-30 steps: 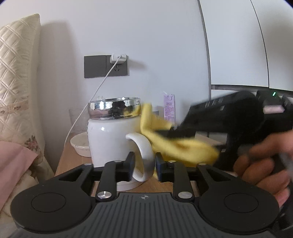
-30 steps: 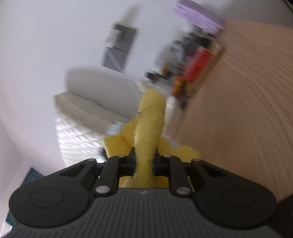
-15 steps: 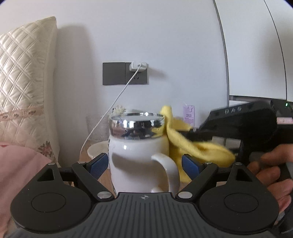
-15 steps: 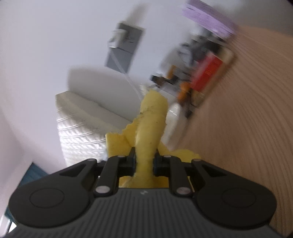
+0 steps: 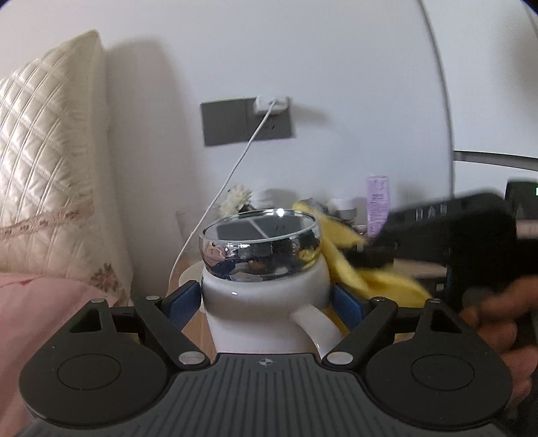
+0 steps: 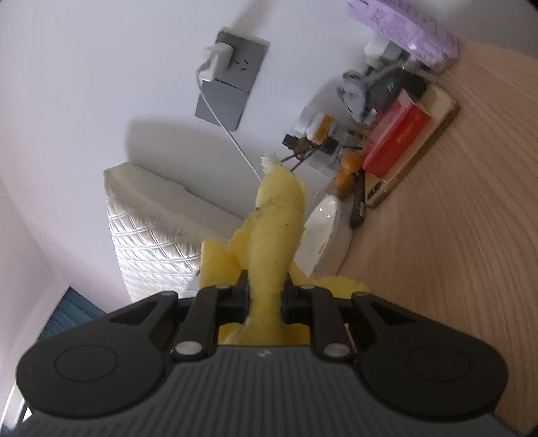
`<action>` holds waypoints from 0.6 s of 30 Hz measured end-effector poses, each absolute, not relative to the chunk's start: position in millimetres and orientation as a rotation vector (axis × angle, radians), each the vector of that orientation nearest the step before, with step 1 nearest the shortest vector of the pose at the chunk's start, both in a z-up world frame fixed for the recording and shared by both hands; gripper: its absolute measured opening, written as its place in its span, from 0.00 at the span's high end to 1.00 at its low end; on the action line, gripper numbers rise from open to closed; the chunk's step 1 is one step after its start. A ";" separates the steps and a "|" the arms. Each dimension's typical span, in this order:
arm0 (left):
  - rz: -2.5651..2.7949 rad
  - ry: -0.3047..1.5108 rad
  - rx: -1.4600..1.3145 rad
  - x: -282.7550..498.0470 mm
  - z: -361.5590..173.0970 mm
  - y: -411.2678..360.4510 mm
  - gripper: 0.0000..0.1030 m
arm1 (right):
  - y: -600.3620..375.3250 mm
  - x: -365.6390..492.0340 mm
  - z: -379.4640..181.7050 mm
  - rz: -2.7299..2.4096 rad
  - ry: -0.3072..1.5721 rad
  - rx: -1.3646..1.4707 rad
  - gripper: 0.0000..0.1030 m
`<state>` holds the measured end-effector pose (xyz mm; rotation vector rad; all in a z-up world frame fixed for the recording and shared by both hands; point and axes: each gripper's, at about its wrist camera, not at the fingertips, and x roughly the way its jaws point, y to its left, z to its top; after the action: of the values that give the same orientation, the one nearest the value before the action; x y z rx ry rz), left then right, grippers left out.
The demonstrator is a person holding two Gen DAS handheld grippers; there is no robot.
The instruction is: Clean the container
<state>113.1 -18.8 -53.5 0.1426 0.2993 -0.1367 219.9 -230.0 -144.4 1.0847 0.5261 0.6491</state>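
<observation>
Mug [image 5: 265, 302] sits centre frame in the left wrist view, white body with a chrome lid [image 5: 260, 245], handle facing the camera at lower right. Left tongs [image 5: 265, 304] are spread wide, blue pads [image 5: 181, 304] on either side of the mug body; cannot tell if the pads touch it. Mug stands on the wooden desk [image 5: 198, 327].

Right tongs [image 6: 265, 295] are closed on a yellow cloth [image 6: 274, 242], which sticks up between the fingers toward mid-frame. In the left wrist view the same cloth [image 5: 339, 252] is just right of the lid, held by the right tongs [image 5: 366, 255] coming in from the right edge; contact with the mug is not clear, motion blur there.

Background: grey wall socket [image 5: 247, 121] with a white charger and cable at upper centre, quilted cream pillow [image 5: 43, 174] at left. Right wrist view shows a white bowl [image 6: 324, 232] near centre, with a red box [image 6: 396, 137] and a purple carton [image 6: 403, 28] at upper right.
</observation>
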 end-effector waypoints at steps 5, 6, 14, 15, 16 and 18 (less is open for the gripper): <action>-0.104 0.324 0.137 119.3 -48.4 -30.3 0.15 | -230.3 225.1 -134.0 0.692 0.513 1.021 0.82; -0.109 0.326 0.139 119.2 -47.8 -30.2 0.15 | -231.3 224.7 -133.0 0.712 0.500 1.031 0.82; -0.274 0.348 0.179 127.4 -42.2 -10.2 0.15 | -235.2 221.6 -137.4 0.743 0.511 1.029 0.82; -0.300 0.352 0.185 128.4 -41.4 -7.4 0.15 | -235.5 218.9 -134.6 0.761 0.493 1.032 0.82; -0.324 0.356 0.190 129.4 -40.7 -4.8 0.15 | -235.5 218.0 -134.5 0.757 0.489 1.026 0.82; -0.372 0.363 0.199 131.5 -39.6 0.3 0.15 | -235.2 217.4 -136.2 0.731 0.491 1.004 0.82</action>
<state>131.5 0.3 -39.6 0.1995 0.3629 -0.3722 217.4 -235.2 -136.2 1.0043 0.4908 0.7314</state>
